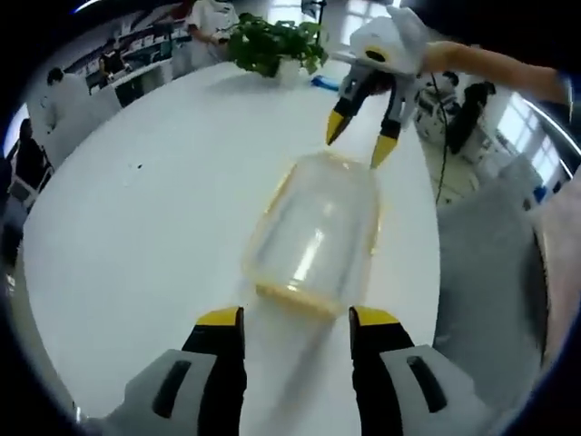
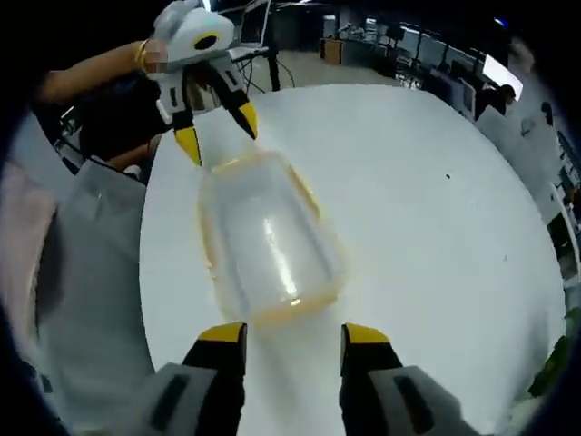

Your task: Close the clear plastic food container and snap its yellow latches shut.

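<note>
A clear plastic food container (image 1: 316, 232) with yellow trim lies on the round white table (image 1: 154, 209), its lid resting on it. My left gripper (image 1: 297, 318) stands open just short of the container's near end. Beyond its far end hangs my right gripper (image 1: 359, 142), open, its yellow tips just above the rim. In the right gripper view the same container (image 2: 265, 241) lies ahead of my right gripper (image 2: 292, 333), and my left gripper (image 2: 216, 129) hovers open over its far end. The yellow latches (image 1: 272, 193) along the sides are blurred.
A potted green plant (image 1: 272, 41) stands at the table's far edge. People in white coats stand by shelves (image 1: 127, 54) beyond it. The person's grey-clad body (image 2: 91, 272) is close to the table edge. White tabletop (image 2: 436, 218) spreads beside the container.
</note>
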